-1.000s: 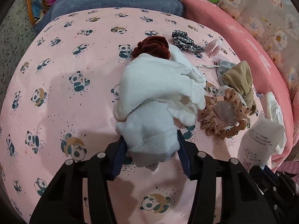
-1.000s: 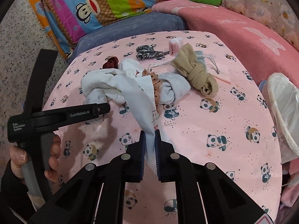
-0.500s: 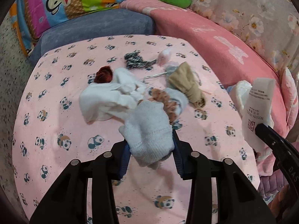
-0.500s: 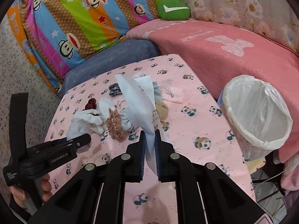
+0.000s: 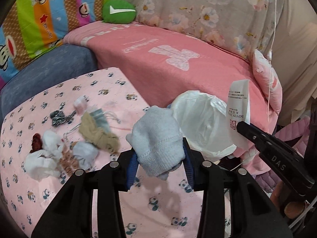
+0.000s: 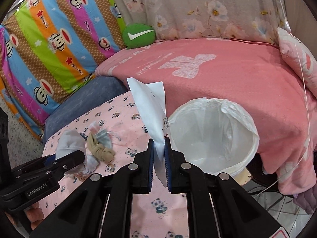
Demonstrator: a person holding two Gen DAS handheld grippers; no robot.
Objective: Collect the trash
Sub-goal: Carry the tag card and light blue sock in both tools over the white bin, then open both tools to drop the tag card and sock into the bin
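Left wrist view
Your left tongs [image 5: 160, 158]: clamped on a pale grey-blue knitted sock [image 5: 157, 140], its toe sticking up between the blue pads; the jaws had just narrowed a little on it.
Bin: a round bin with a white liner [image 5: 200, 123] stood just beyond the sock, to its right, off the far right edge of the bench.
Your right tongs [image 5: 245, 128]: came in from the right, pinching a white printed label [image 5: 238, 107] in front of the bin.
Bench: the pink panda-print cover [image 5: 59, 188] carried a loose heap at the left: white cloths [image 5: 42, 160], a dark red scrunchie [image 5: 36, 141], a tan knotted cloth [image 5: 99, 135], a black-and-white scrunchie [image 5: 59, 117].

Right wrist view
Your right tongs [image 6: 159, 156]: nearly shut, gripping the white label [image 6: 151, 109], which stood upright above the pads.
Bin: the lined bin [image 6: 245, 117] sat just right of the label, mouth open, beside the pink bed cover [image 6: 227, 79].
Your left tongs [image 6: 73, 156]: at the left with the sock [image 6: 69, 142] in them, over the bench [image 6: 158, 204].
Leftover items: the tan knotted cloth [image 6: 101, 148] lay near the left tongs, blurred.
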